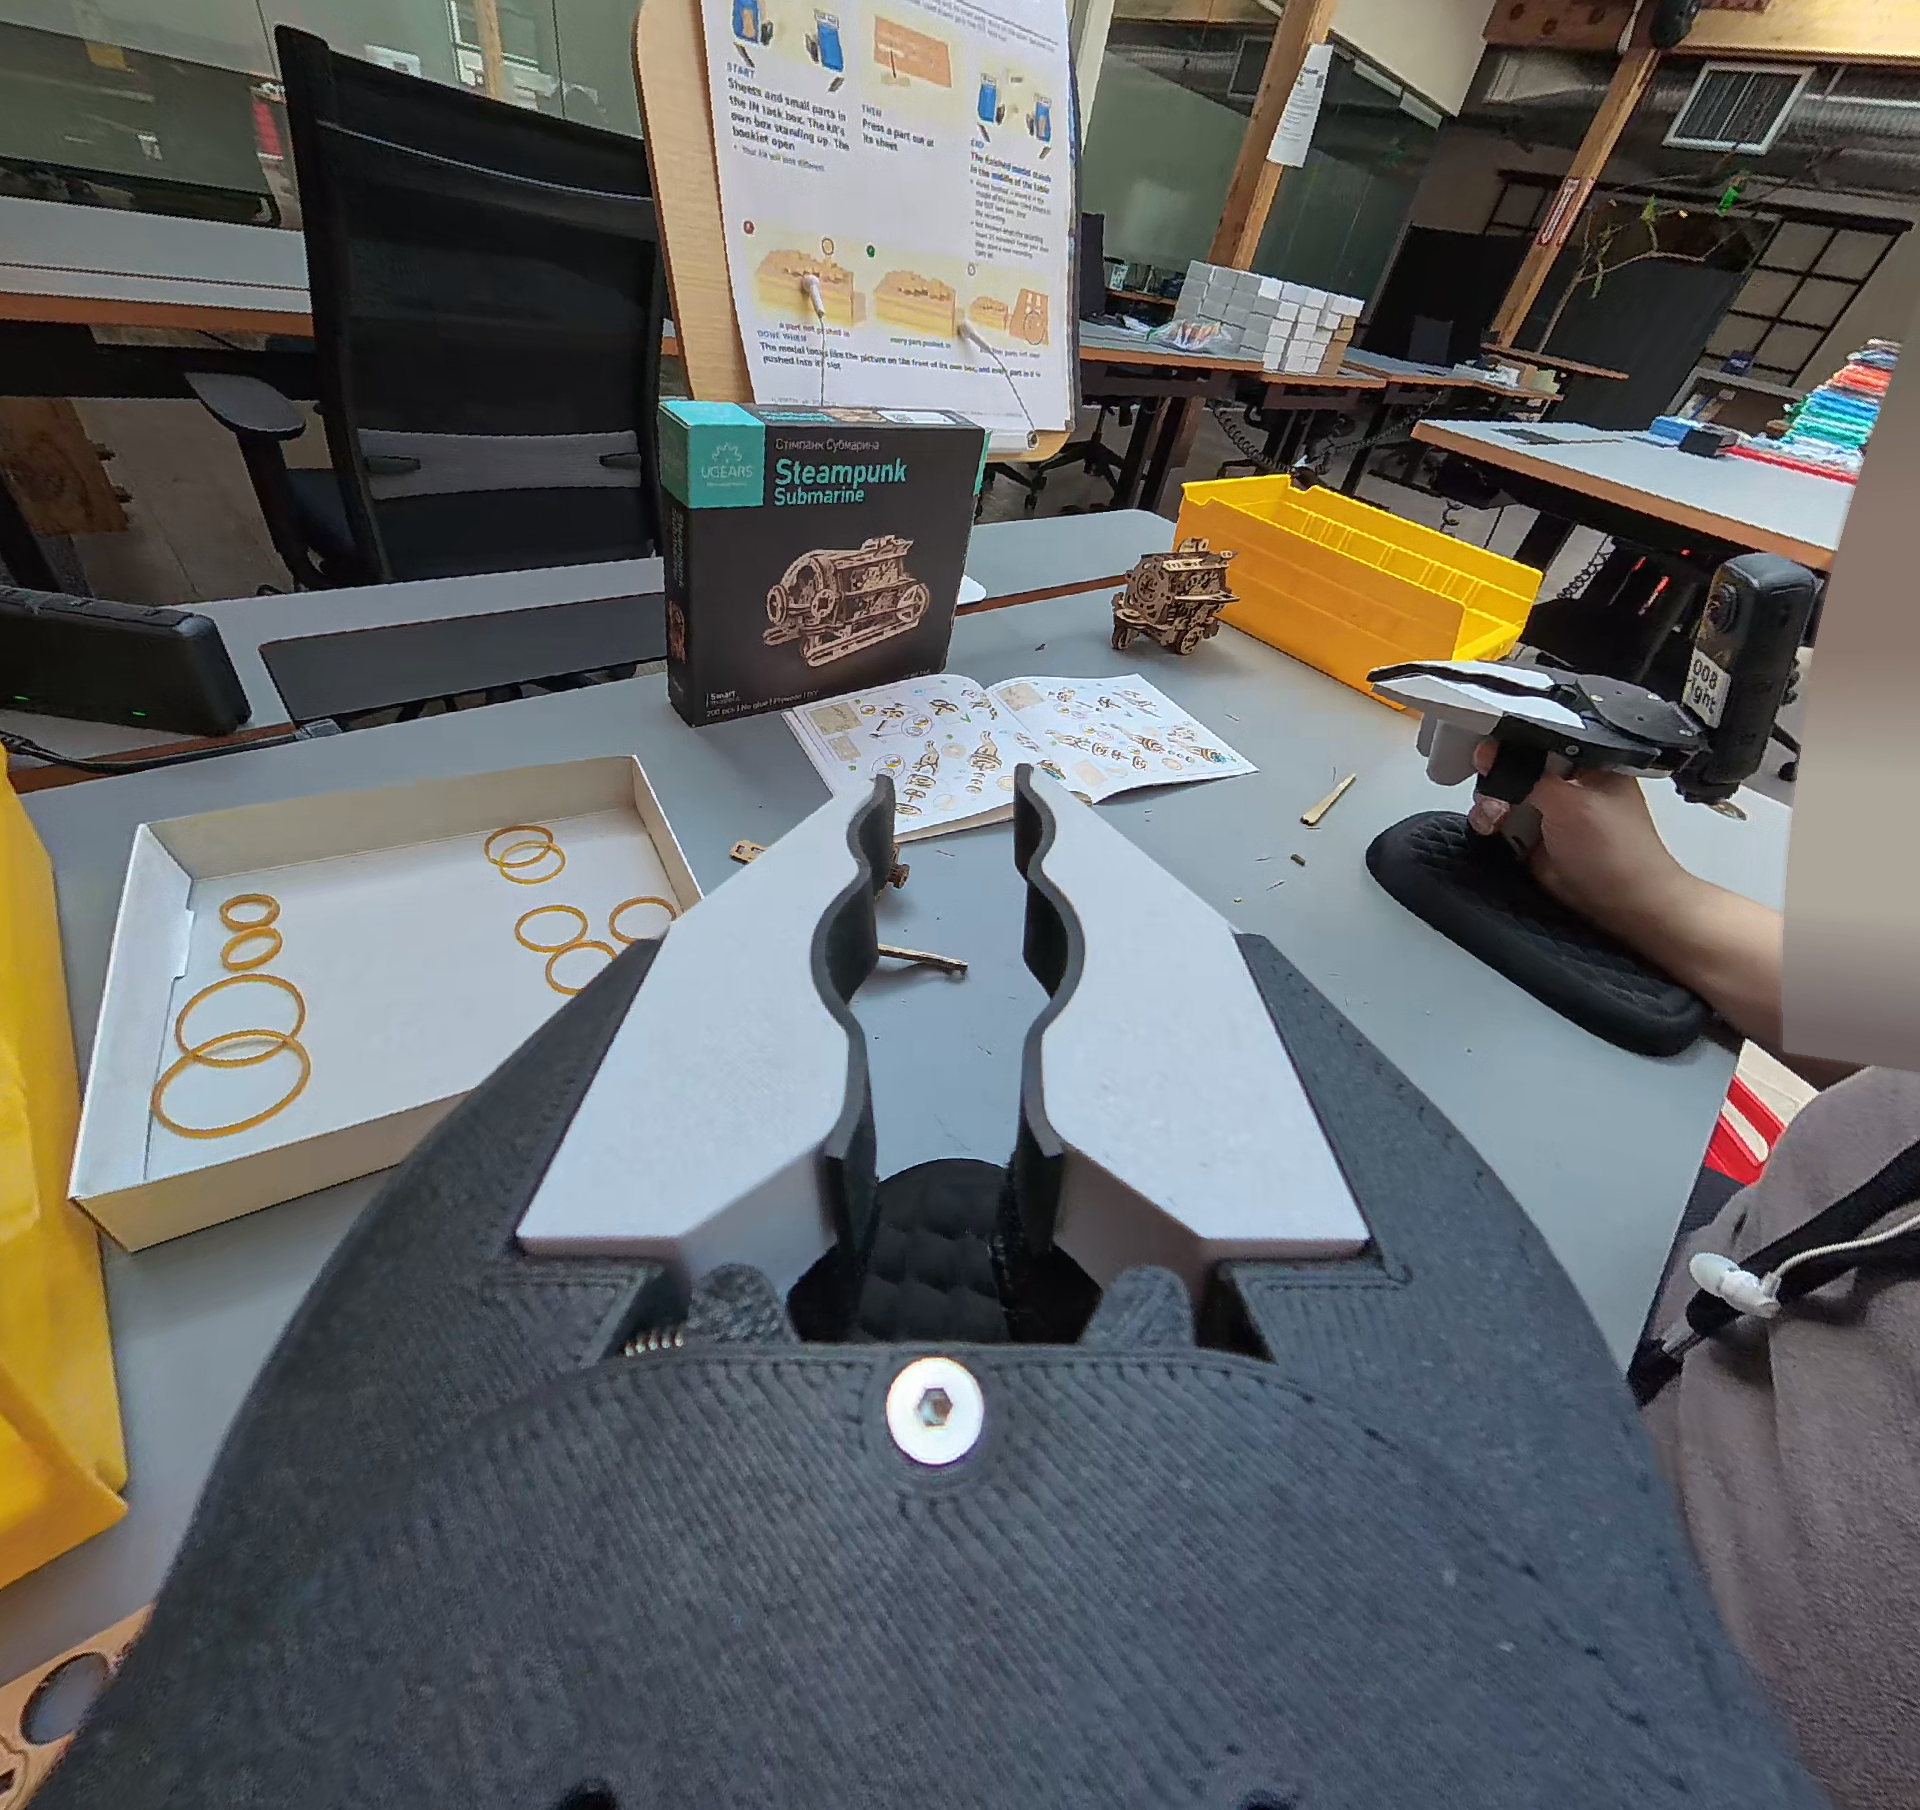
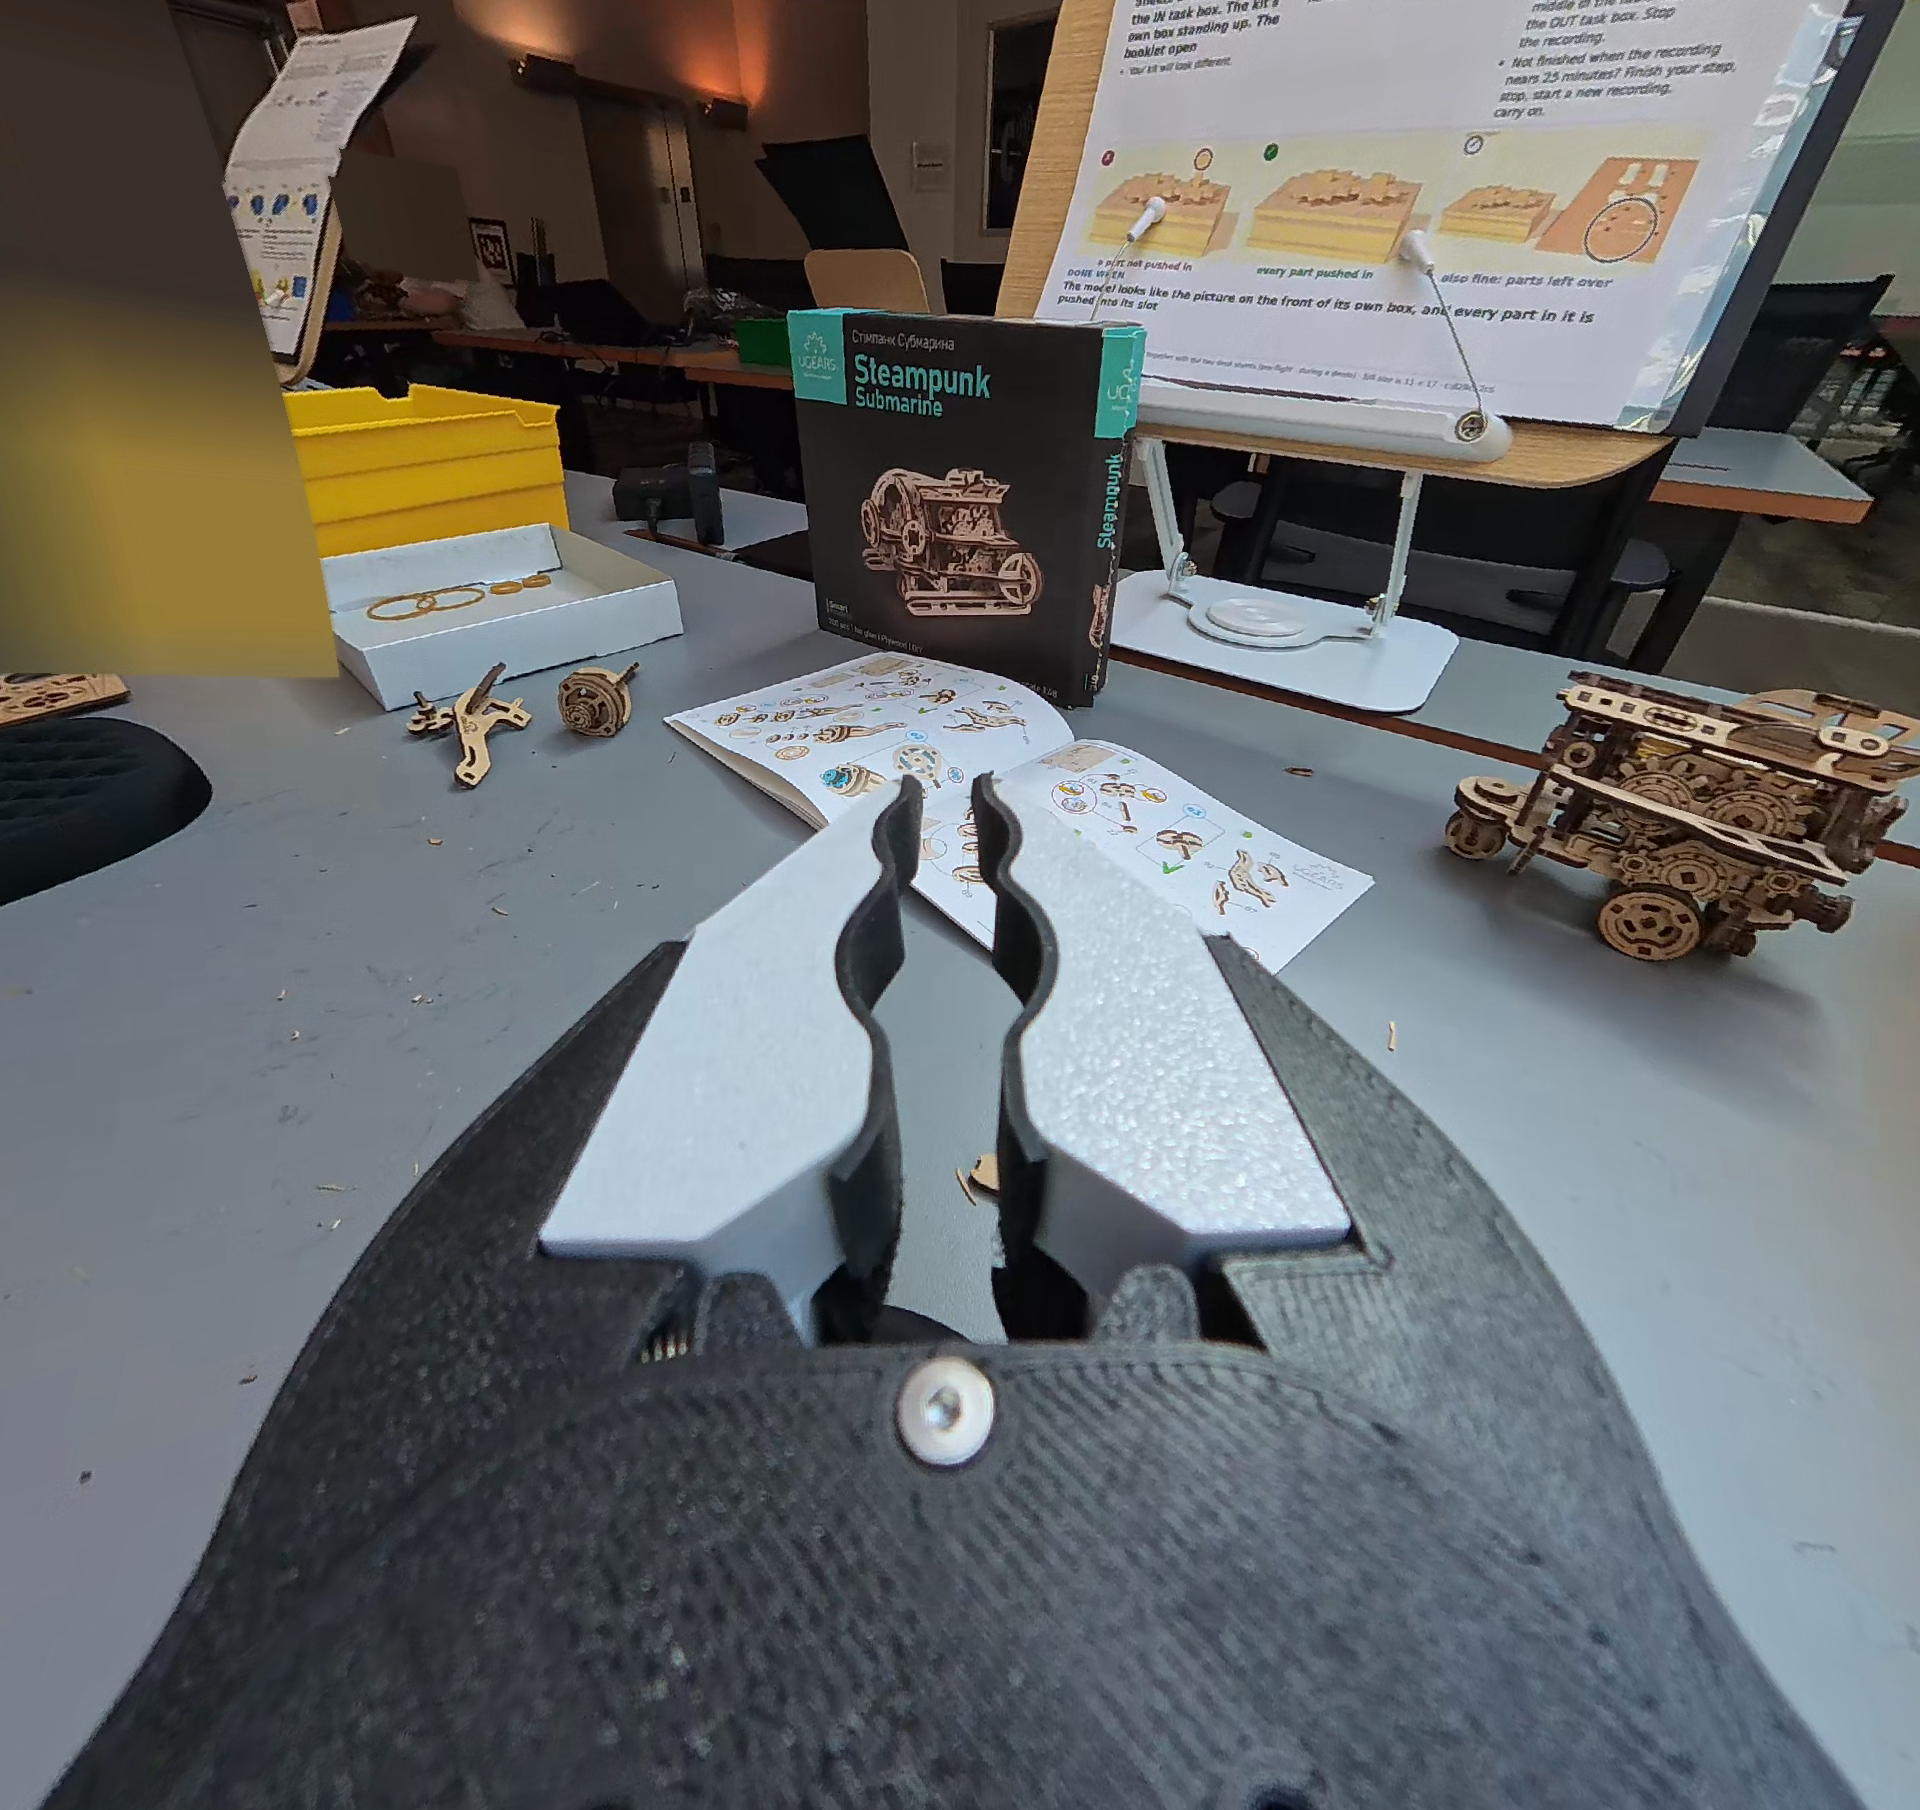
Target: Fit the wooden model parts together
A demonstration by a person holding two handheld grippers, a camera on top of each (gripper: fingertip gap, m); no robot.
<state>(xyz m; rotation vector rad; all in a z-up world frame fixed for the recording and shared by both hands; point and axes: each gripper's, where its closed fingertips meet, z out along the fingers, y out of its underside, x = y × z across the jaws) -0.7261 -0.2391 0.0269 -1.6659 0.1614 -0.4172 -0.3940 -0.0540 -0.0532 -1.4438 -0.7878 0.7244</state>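
Right wrist view: 2 loose wooden subassemblies, a lever piece (image 2: 480,721) and a round hub (image 2: 592,702), lie on the table (image 2: 312,1033) near the white tray (image 2: 499,617). 1 part-built model (image 2: 1673,815) stands well apart, right of the open booklet (image 2: 997,773). Right gripper (image 2: 948,794) and left gripper (image 1: 954,792): jaws slightly parted, both empty. Step in hand, judged: selecting the next part. Next move calls for grasping 1 subassembly. Tray holds about 9 rubber bands (image 1: 241,1054).

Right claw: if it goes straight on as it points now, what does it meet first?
Probably the open instruction booklet: the right claw, open and empty, points at its centre fold. The kit box stands behind. Depth is unclear.
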